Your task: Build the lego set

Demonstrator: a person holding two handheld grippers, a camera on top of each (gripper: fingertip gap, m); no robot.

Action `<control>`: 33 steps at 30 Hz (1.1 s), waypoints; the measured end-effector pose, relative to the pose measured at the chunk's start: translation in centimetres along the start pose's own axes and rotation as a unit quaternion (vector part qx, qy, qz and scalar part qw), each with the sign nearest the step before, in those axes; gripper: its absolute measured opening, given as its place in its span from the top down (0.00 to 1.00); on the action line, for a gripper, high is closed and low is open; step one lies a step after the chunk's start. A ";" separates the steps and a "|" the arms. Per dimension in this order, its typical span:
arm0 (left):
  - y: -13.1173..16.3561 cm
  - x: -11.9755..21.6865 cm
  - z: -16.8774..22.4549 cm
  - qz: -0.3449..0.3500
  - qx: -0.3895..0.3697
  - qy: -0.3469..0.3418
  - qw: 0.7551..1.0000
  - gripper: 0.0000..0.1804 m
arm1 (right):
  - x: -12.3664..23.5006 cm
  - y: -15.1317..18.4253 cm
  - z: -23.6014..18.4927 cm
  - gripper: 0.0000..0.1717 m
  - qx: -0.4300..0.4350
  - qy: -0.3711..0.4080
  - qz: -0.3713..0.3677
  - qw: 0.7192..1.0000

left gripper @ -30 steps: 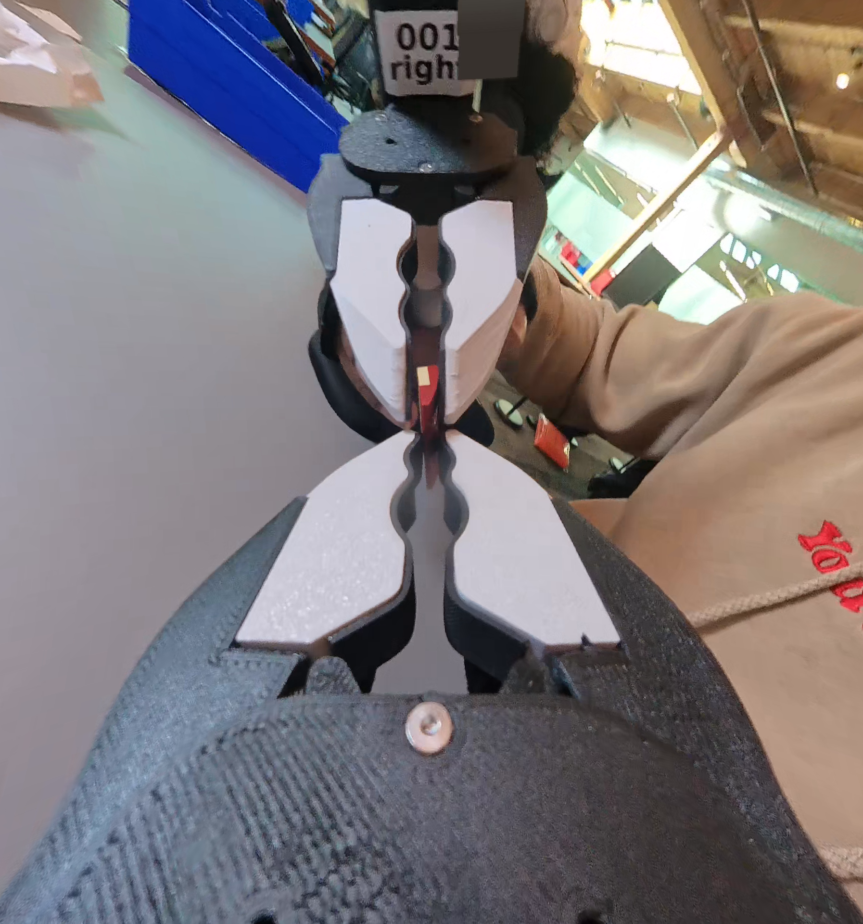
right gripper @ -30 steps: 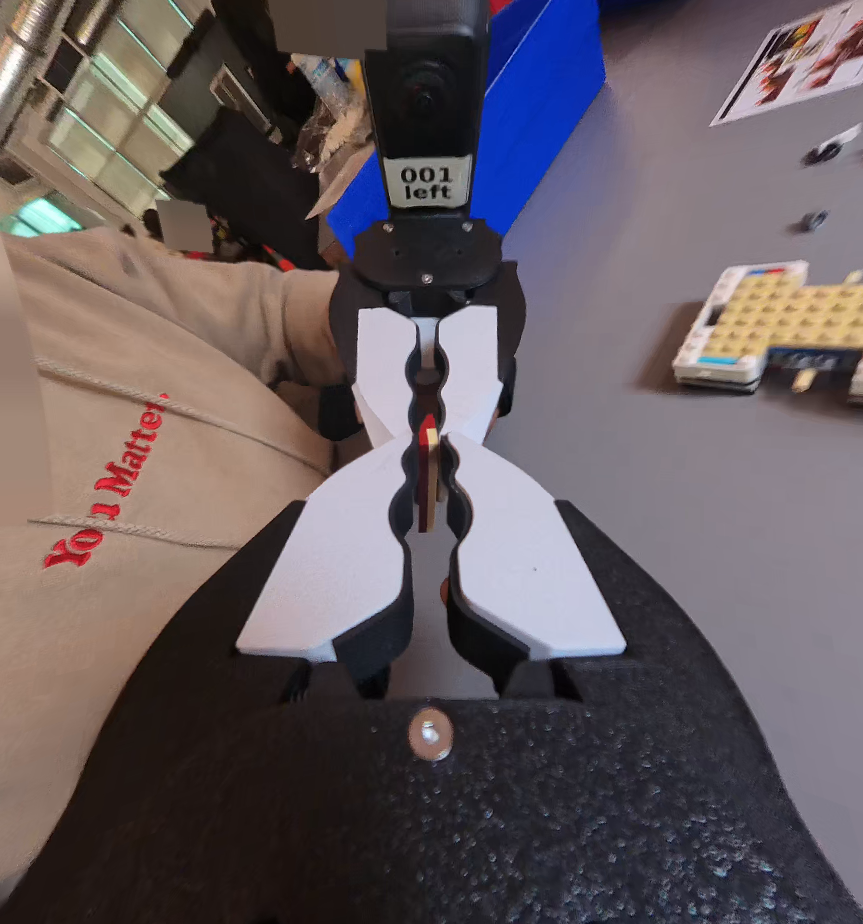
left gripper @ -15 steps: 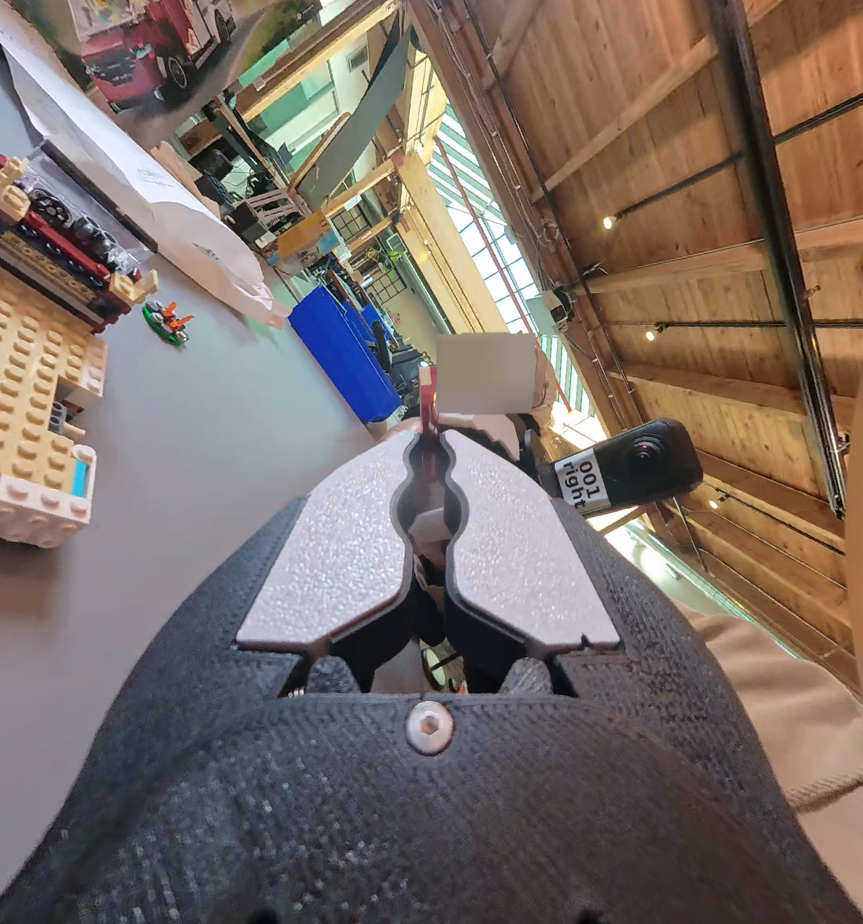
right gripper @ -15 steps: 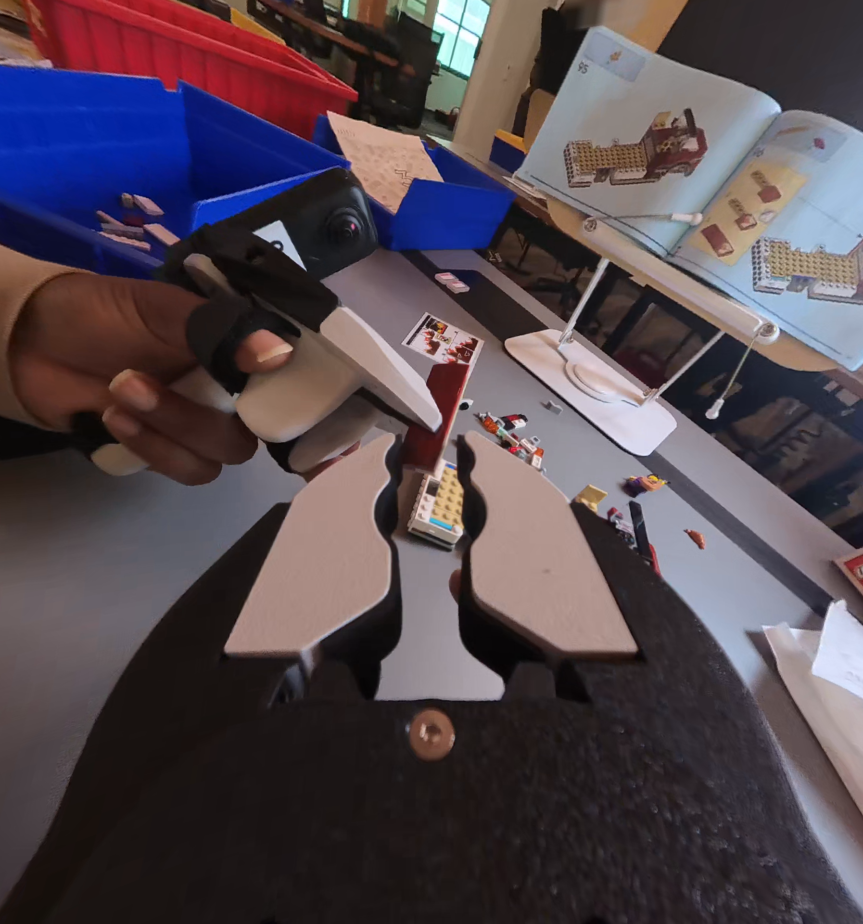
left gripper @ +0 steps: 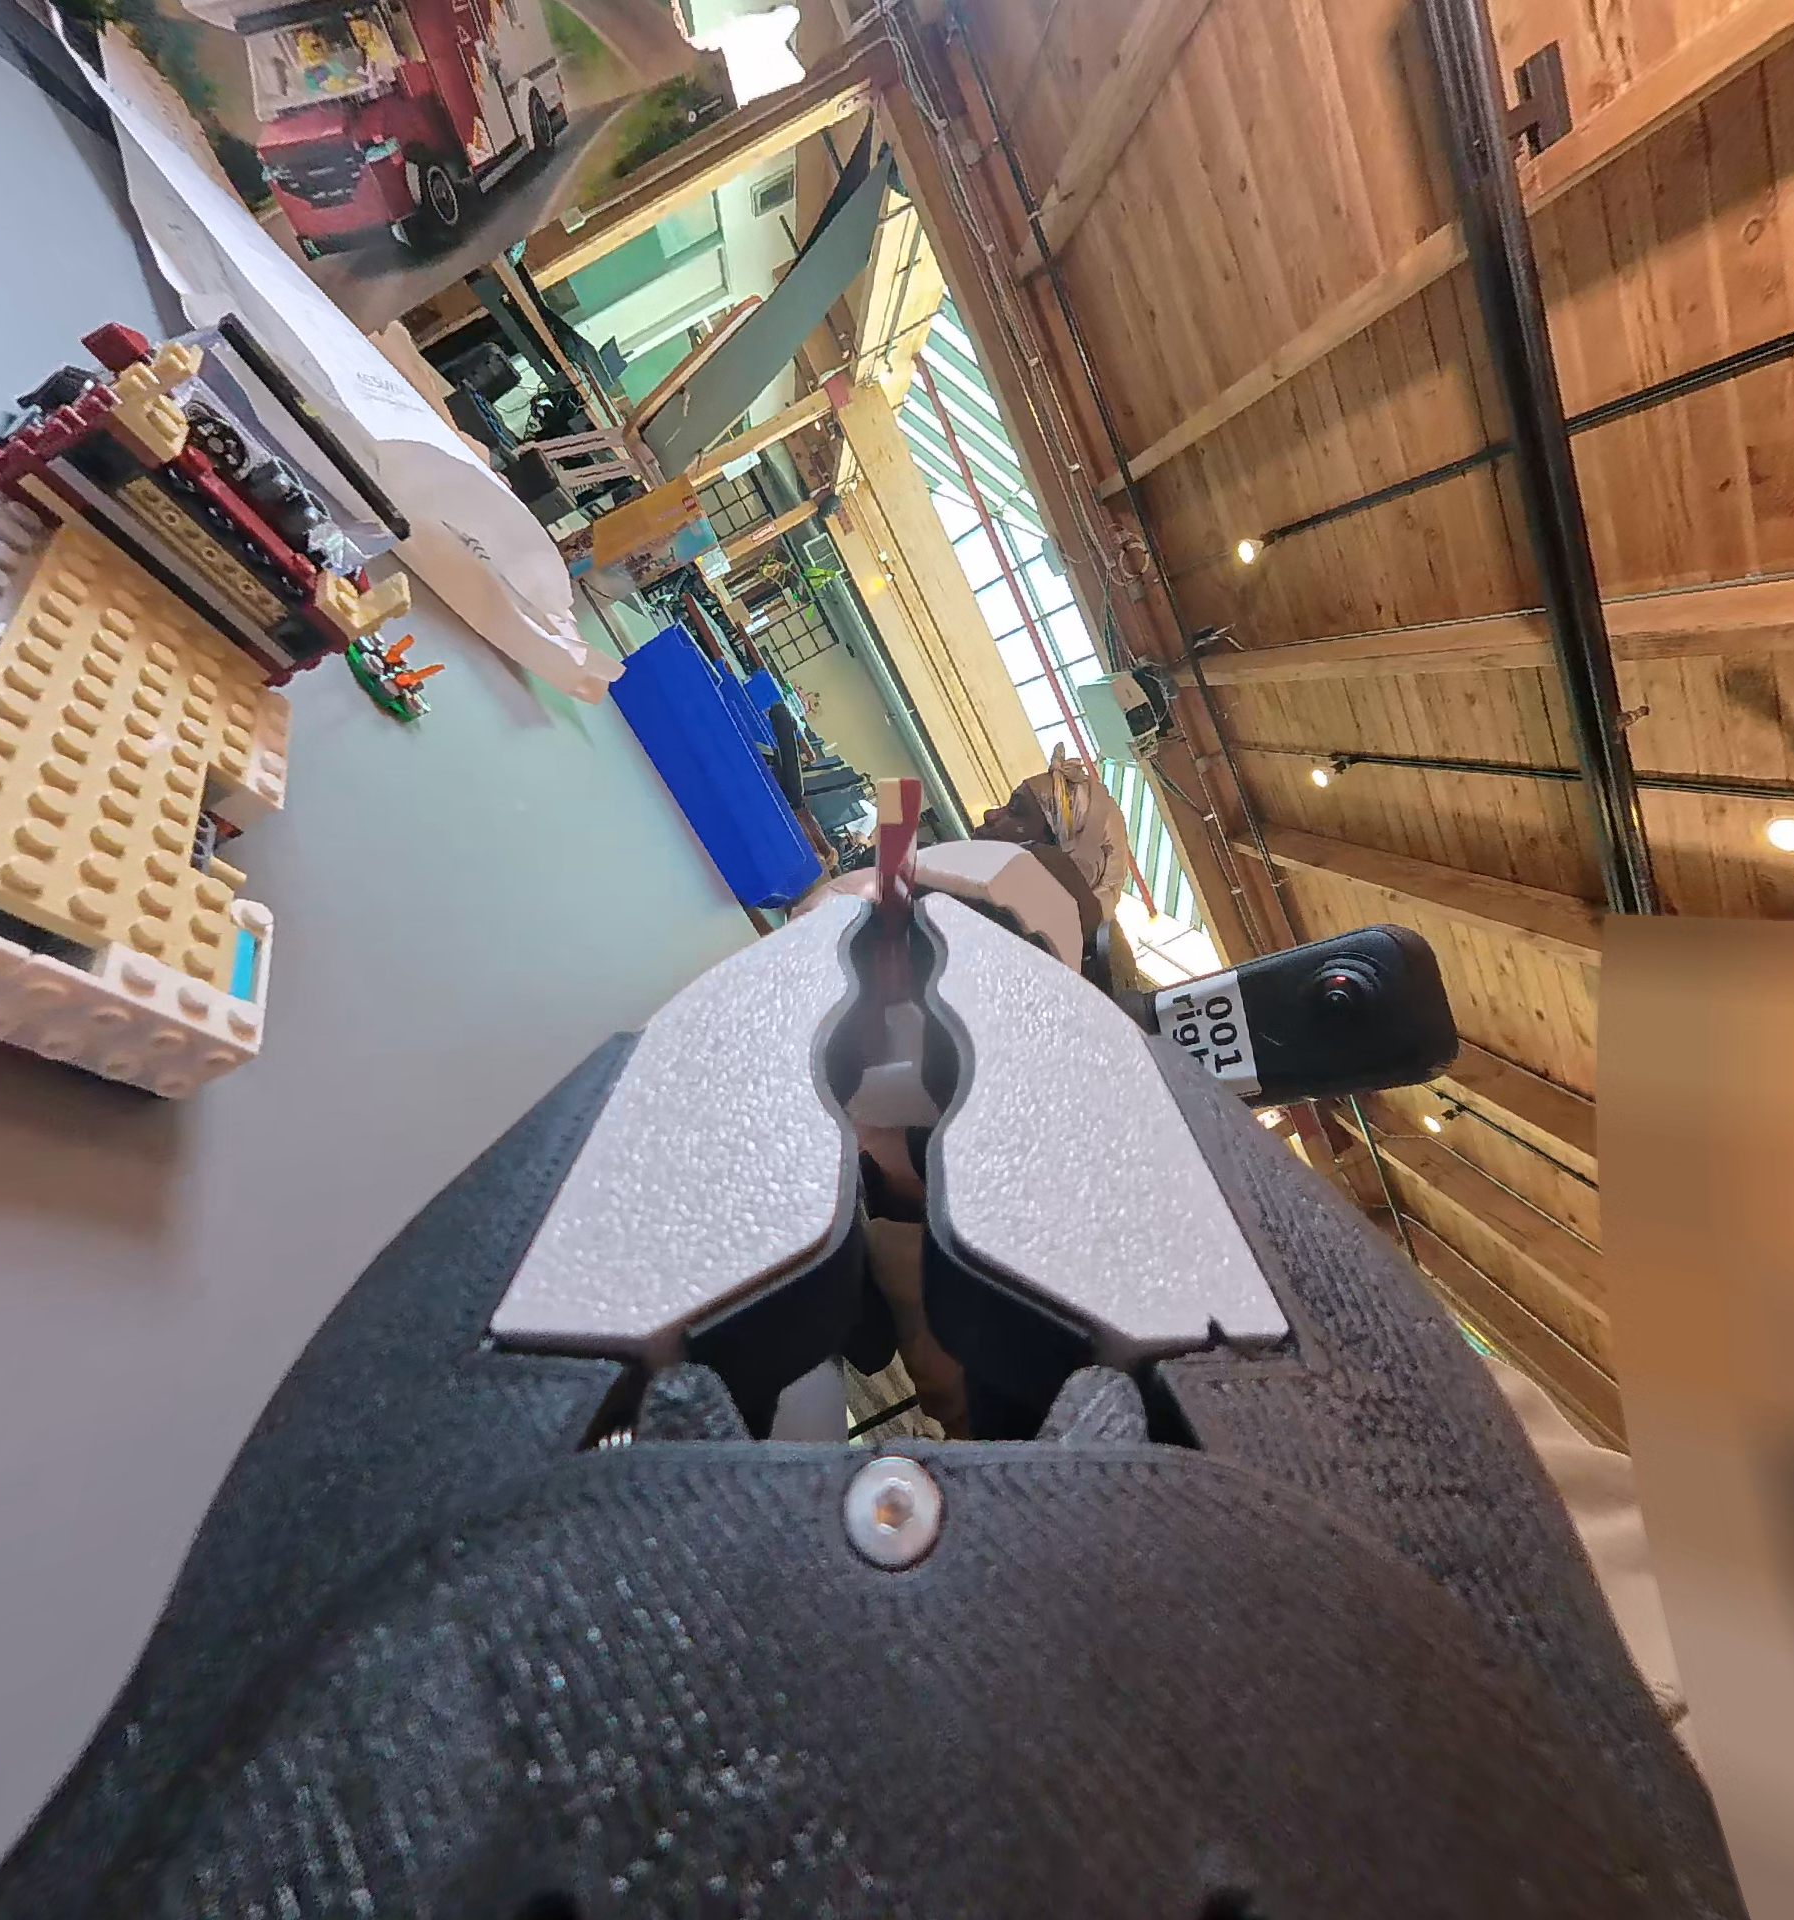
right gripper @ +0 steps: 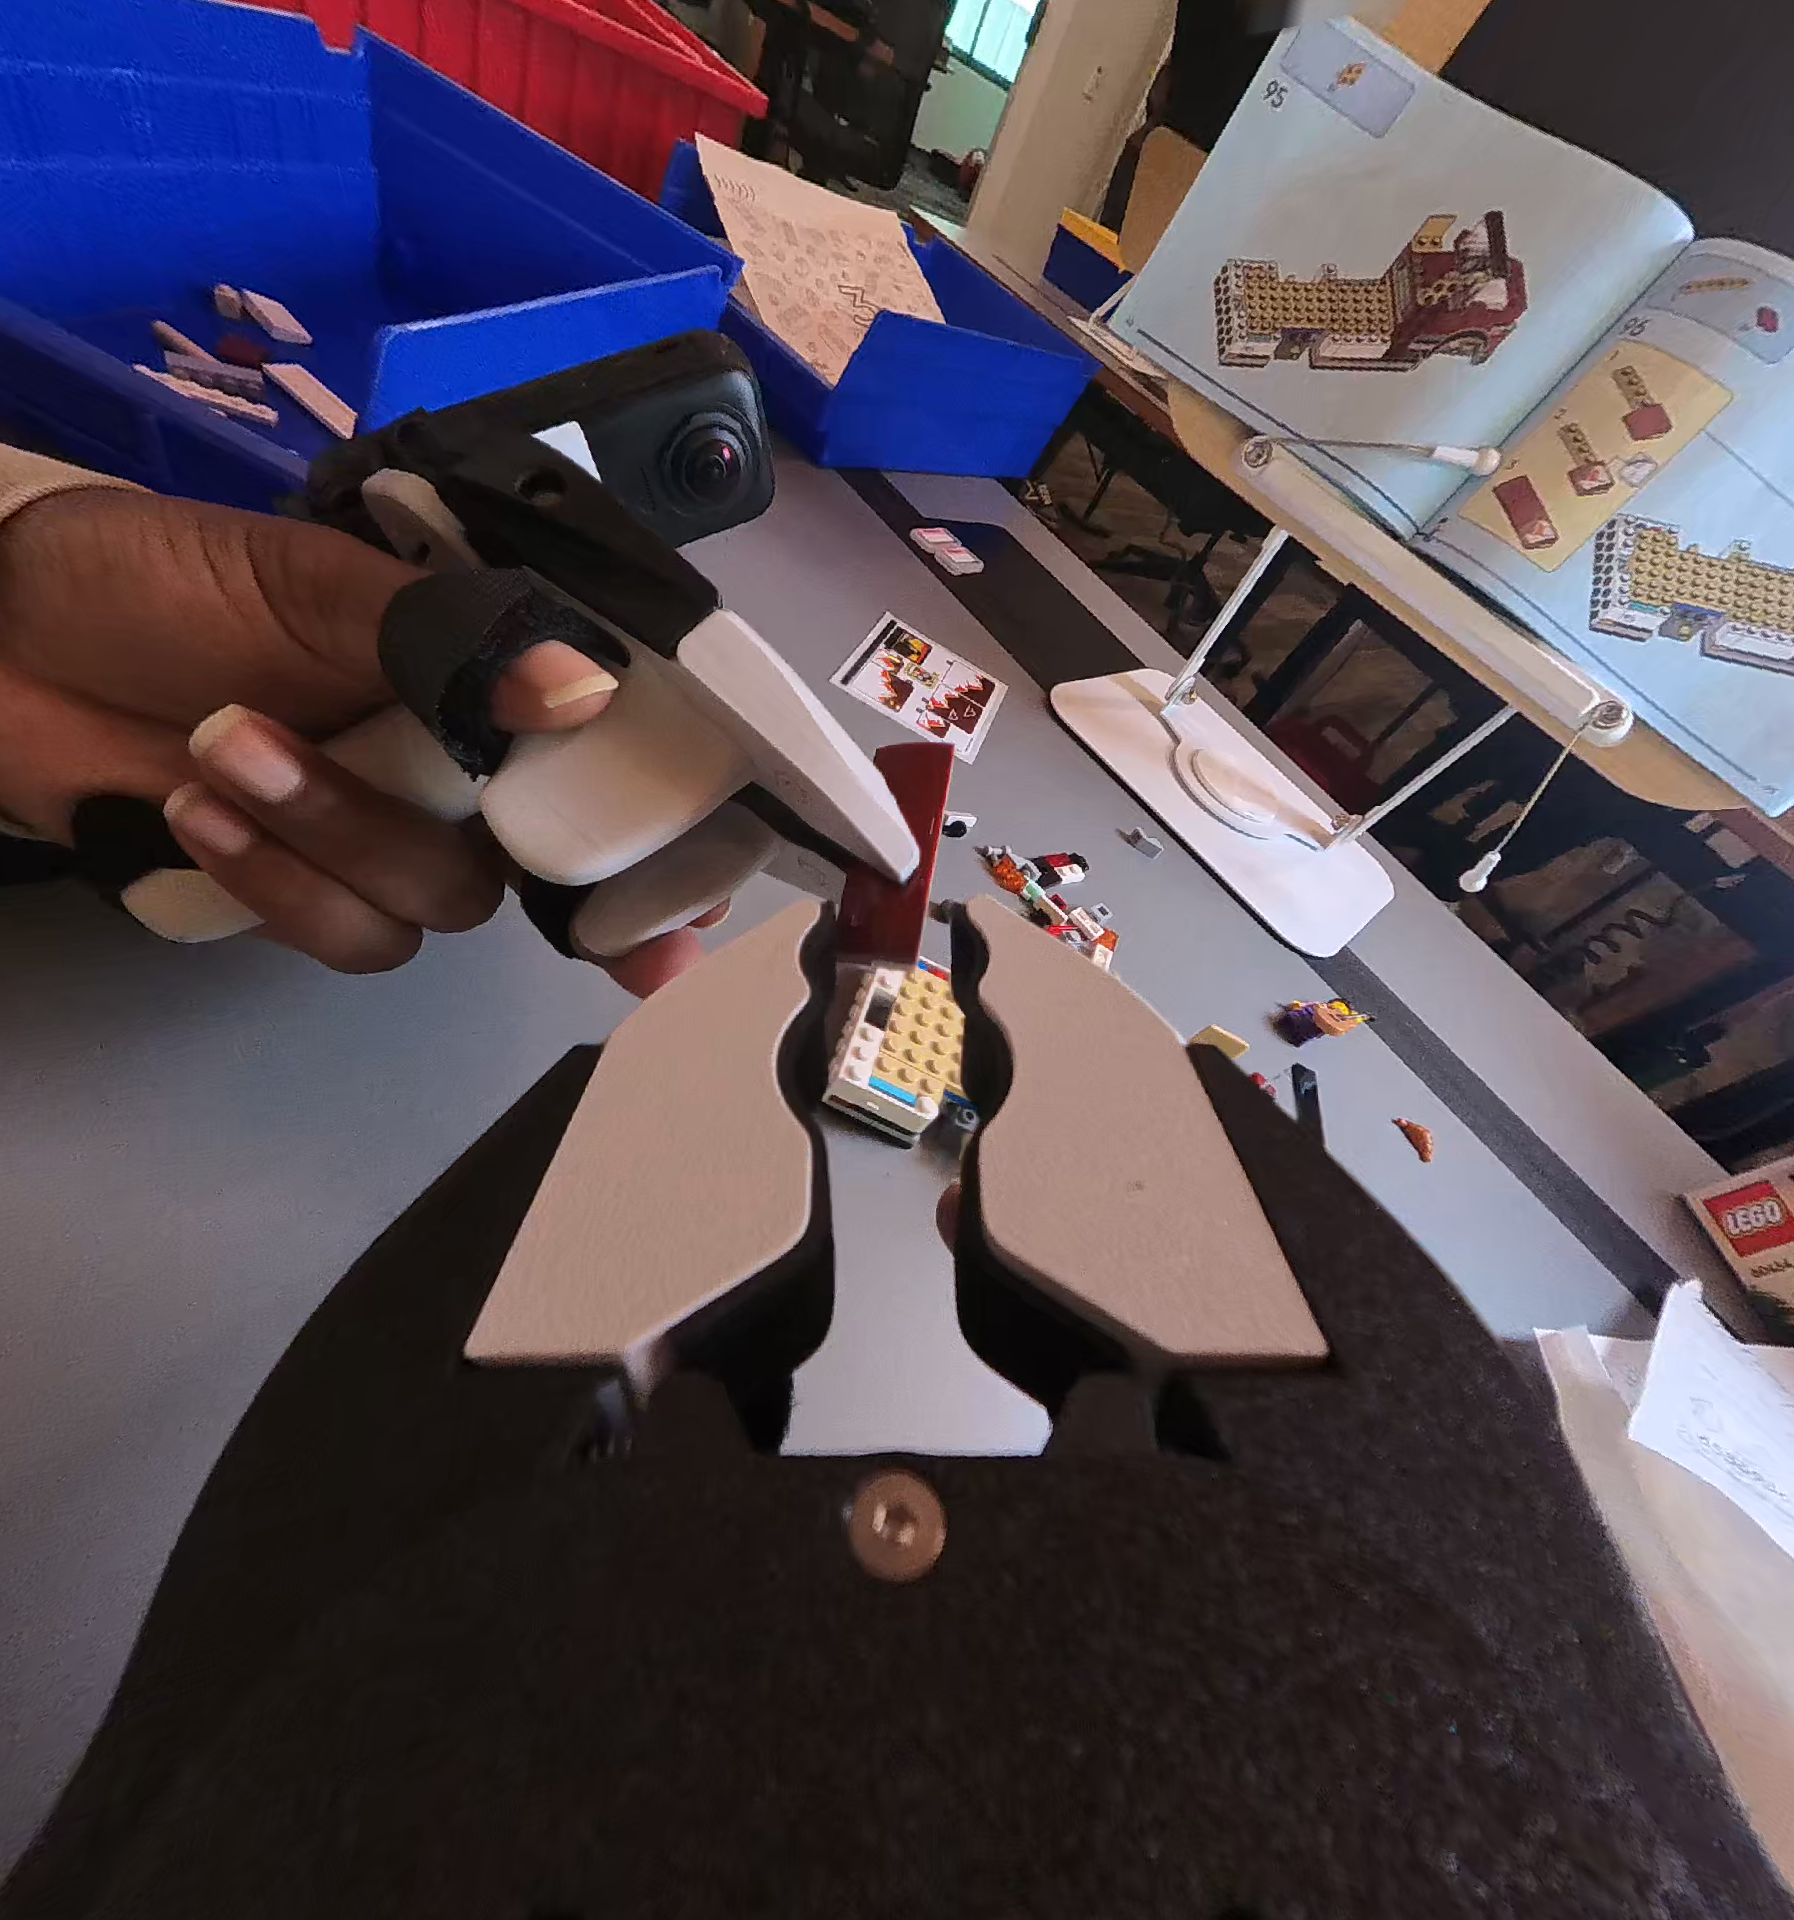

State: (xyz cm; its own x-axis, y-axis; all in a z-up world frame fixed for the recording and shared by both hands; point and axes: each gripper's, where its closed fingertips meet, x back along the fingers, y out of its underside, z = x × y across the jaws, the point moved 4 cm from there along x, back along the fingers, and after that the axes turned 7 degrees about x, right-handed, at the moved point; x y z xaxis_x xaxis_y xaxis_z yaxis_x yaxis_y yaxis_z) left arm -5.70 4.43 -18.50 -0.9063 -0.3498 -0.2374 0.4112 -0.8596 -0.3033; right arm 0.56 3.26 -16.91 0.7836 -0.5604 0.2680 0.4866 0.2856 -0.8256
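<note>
My left gripper (left gripper: 891, 906) is shut on a thin dark red plate (left gripper: 895, 844) that sticks out edge-on past its fingertips. The right wrist view shows the same grip: the left gripper (right gripper: 862, 868), held in a hand, pinches the dark red plate (right gripper: 903, 831) by one edge. My right gripper (right gripper: 893, 910) is open just below that plate, and its pads do not press on it. Beyond it on the grey table (right gripper: 197, 1091) stands a tan studded build with white walls (right gripper: 908, 1039), also in the left wrist view (left gripper: 93, 769).
Blue bins (right gripper: 457, 260) with loose pieces and a red bin (right gripper: 581, 62) stand at the back left. An open instruction booklet (right gripper: 1495, 312) rests on a white stand (right gripper: 1236, 810). Loose bricks (right gripper: 1049, 894), a sticker sheet (right gripper: 924, 691), a set box (right gripper: 1776, 1226) and paper bags (right gripper: 1724, 1455) lie right. Left and right tips are no more than a few centimetres apart.
A second ago both grippers faced each other, shut on the dark red plate. My right gripper opened and let go; the plate stayed in the left. Both then turned towards the table.
</note>
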 end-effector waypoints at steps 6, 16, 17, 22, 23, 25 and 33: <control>0.1 -0.1 0.1 -0.001 0.000 0.002 1.000 0.97 | -0.1 0.2 -0.3 0.88 0.005 -0.005 -0.006 1.000; 0.0 -0.1 -0.1 -0.002 0.006 0.001 1.000 0.97 | -0.3 0.4 -0.3 0.90 0.006 0.000 -0.012 1.000; 0.1 -0.1 -0.2 -0.002 0.006 0.001 1.000 0.97 | -0.3 0.4 -0.3 0.90 0.007 -0.001 -0.013 1.000; 0.1 -0.1 -0.3 -0.002 0.007 -0.002 1.000 0.97 | -0.3 0.5 -0.3 0.90 0.005 -0.002 -0.015 1.000; 0.1 -0.1 -0.3 -0.003 0.007 -0.003 1.000 0.97 | -0.3 0.6 -0.3 0.90 0.005 -0.002 -0.016 1.000; 0.1 -0.1 -0.4 -0.003 0.005 -0.006 1.000 0.97 | -0.3 0.7 -0.3 0.90 0.005 -0.003 -0.019 1.000; -0.2 0.1 -0.8 -0.009 -0.043 -0.031 0.999 0.94 | -0.3 0.9 -0.3 0.90 0.000 -0.006 -0.025 1.000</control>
State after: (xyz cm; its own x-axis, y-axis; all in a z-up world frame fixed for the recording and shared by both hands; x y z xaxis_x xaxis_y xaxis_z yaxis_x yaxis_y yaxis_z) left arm -5.81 4.89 -19.20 -0.9170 -0.3592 -0.1734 0.3988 -0.8315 -0.3866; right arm 0.65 3.51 -17.90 0.7630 -0.5650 0.3138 0.5247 0.2581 -0.8112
